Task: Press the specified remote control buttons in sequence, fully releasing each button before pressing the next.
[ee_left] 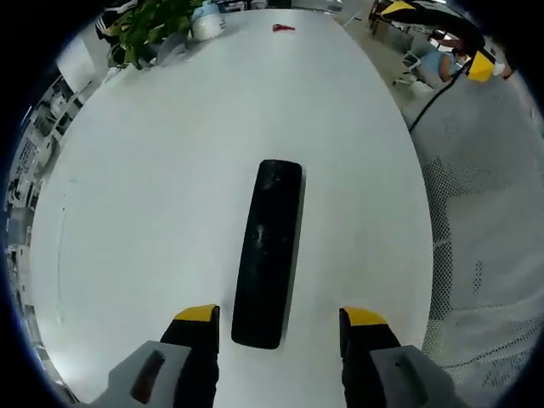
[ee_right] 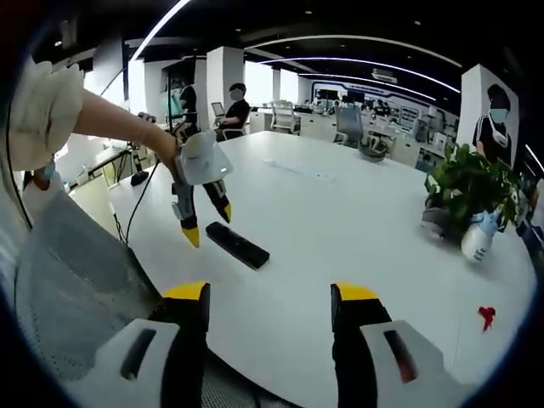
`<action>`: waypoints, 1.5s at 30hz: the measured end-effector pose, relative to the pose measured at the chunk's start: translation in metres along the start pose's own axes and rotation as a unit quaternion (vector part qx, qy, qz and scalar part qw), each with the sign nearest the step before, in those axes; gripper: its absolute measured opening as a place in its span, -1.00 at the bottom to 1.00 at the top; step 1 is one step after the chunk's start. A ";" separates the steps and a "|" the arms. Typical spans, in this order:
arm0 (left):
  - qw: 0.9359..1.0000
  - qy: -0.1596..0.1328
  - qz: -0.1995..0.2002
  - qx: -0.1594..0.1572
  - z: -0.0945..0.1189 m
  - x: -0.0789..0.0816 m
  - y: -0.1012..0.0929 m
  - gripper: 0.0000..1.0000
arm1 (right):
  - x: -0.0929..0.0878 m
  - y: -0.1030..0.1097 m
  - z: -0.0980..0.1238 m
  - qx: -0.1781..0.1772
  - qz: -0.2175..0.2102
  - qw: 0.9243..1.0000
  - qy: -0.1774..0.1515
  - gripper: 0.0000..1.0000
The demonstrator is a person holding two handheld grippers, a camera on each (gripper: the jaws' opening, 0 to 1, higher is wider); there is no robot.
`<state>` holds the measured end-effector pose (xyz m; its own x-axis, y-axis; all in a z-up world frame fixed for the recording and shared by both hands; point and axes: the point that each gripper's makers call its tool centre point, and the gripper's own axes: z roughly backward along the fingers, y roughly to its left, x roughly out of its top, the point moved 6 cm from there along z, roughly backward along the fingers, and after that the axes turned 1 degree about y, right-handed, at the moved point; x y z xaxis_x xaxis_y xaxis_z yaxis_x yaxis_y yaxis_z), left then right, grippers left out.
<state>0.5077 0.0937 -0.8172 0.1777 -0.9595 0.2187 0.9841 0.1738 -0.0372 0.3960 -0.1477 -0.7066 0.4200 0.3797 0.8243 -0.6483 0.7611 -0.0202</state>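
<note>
With both grippers' 2 jaws spread wide, the left gripper [ee_left: 279, 319] should descend squarely onto the long black plastic remote control [ee_left: 269, 252] lying at frame centre, while the right gripper [ee_right: 269, 297] stays clear.

1 black remote [ee_left: 268, 253] on 1 white table [ee_left: 153, 195]. 2 grippers: left [ee_left: 279, 316], right [ee_right: 268, 293]. 1 potted plant [ee_right: 469, 183], 1 spray bottle [ee_right: 479, 235], 1 small red item [ee_right: 486, 315].

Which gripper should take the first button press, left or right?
Left, most likely. The left gripper hangs open right over the remote control, its near end between the jaws. The right gripper, also open, sits back at the table edge, with the remote well ahead.
</note>
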 end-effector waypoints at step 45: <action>0.999 0.010 0.000 0.037 -0.007 0.010 0.004 -0.50 | -0.001 0.001 -0.001 0.003 0.001 1.000 0.003 0.16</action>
<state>0.5139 0.0831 -0.8221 0.1777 -0.9636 0.2000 0.9815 0.1881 0.0345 0.3958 -0.1471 -0.7076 0.4230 0.3840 0.8208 -0.6524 0.7577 -0.0183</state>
